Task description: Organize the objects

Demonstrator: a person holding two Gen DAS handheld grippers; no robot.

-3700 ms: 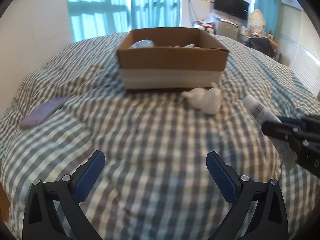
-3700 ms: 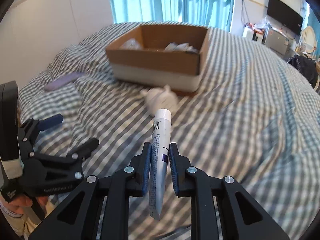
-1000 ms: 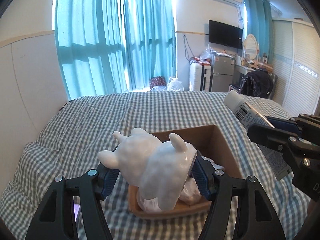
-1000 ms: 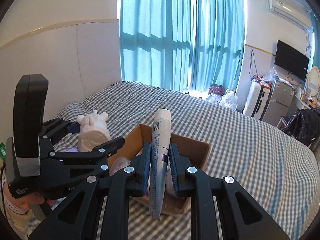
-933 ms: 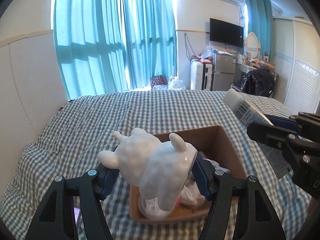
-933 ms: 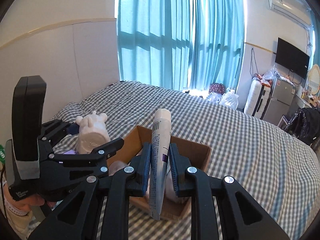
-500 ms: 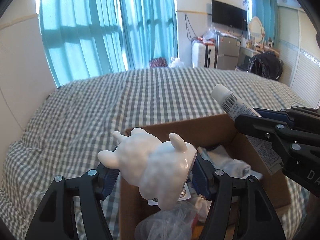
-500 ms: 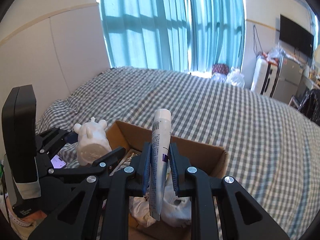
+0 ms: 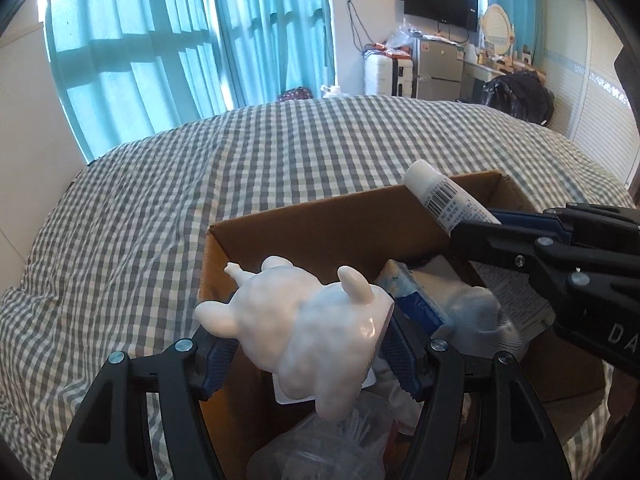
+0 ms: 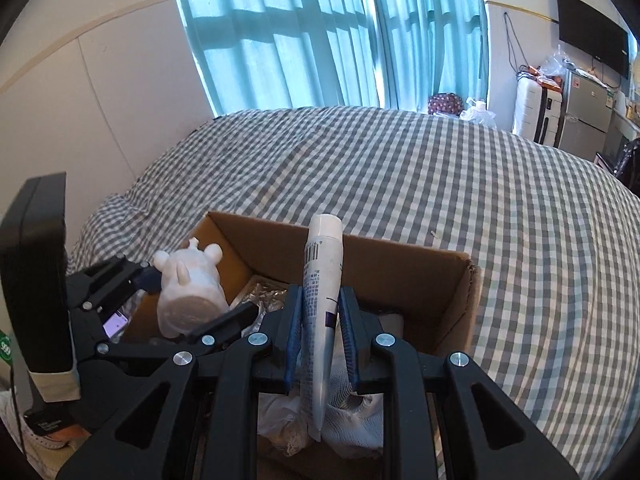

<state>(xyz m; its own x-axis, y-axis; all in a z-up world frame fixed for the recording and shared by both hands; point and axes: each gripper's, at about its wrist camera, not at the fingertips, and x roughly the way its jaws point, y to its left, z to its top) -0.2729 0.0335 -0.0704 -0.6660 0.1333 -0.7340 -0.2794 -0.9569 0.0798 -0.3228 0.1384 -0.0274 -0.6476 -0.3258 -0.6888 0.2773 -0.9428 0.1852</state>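
My left gripper (image 9: 308, 344) is shut on a white animal figurine (image 9: 304, 320) and holds it over the left half of an open cardboard box (image 9: 304, 220). My right gripper (image 10: 320, 320) is shut on a white tube with a barcode (image 10: 322, 280), cap pointing away, over the same box (image 10: 384, 264). The tube (image 9: 440, 196) and right gripper (image 9: 520, 240) also show in the left wrist view above the box's right side. The figurine (image 10: 188, 292) and left gripper (image 10: 192, 300) show in the right wrist view.
The box sits on a bed with a green-and-white checked cover (image 9: 160, 200) and holds plastic bags (image 9: 320, 448), white cloth (image 10: 348, 428) and a blue-and-white packet (image 9: 416, 300). Teal curtains (image 10: 300, 32), a wall (image 10: 100, 92), a TV (image 9: 440, 0) and luggage (image 10: 532, 108) stand beyond the bed.
Both grippers have moved forward and down over the box, still holding the figurine and the tube. The box now fills more of both views and its contents show.
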